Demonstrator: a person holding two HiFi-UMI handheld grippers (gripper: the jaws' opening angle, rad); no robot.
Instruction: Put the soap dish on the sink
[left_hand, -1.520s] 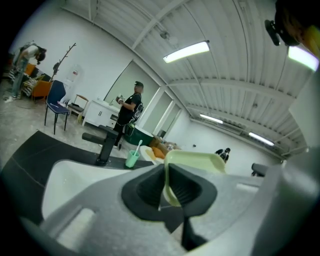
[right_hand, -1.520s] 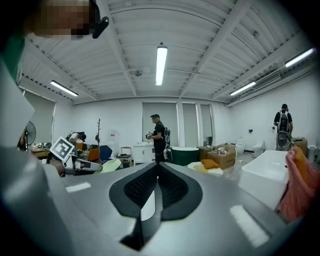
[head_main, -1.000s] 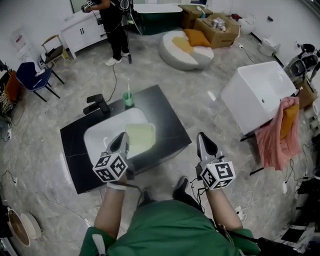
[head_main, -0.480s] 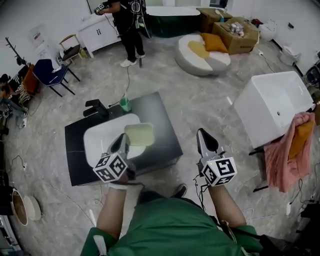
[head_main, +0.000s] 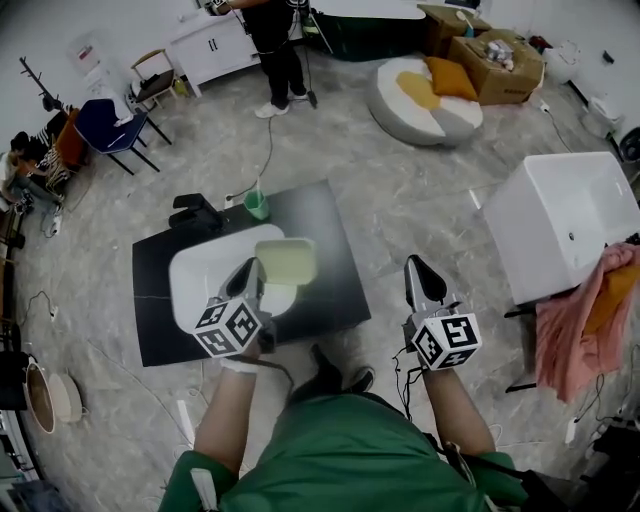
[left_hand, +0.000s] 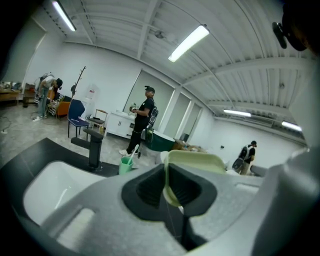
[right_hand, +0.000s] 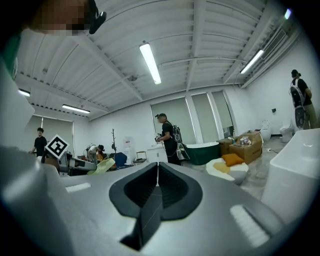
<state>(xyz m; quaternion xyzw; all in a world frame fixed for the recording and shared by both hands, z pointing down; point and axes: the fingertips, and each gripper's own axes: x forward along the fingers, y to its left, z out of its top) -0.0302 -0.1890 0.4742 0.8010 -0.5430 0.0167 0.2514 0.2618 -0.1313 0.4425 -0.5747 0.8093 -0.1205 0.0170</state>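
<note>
Currently left claw (head_main: 254, 268) clamps soap dish (head_main: 287, 261); right claw (head_main: 416, 270) closed.

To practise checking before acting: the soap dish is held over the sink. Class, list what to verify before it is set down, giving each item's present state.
1. Left gripper grips the soap dish: ok, jaws shut on its rim.
2. Dish over the sink: ok, above its right edge.
3. Black counter beside the sink bare: ok.
4. Green cup and faucet out of the path: ok, both at the back edge.
5. Right gripper clear: ok, shut, empty, right of the counter.
6. Dish's height above the counter: cannot tell.
</note>
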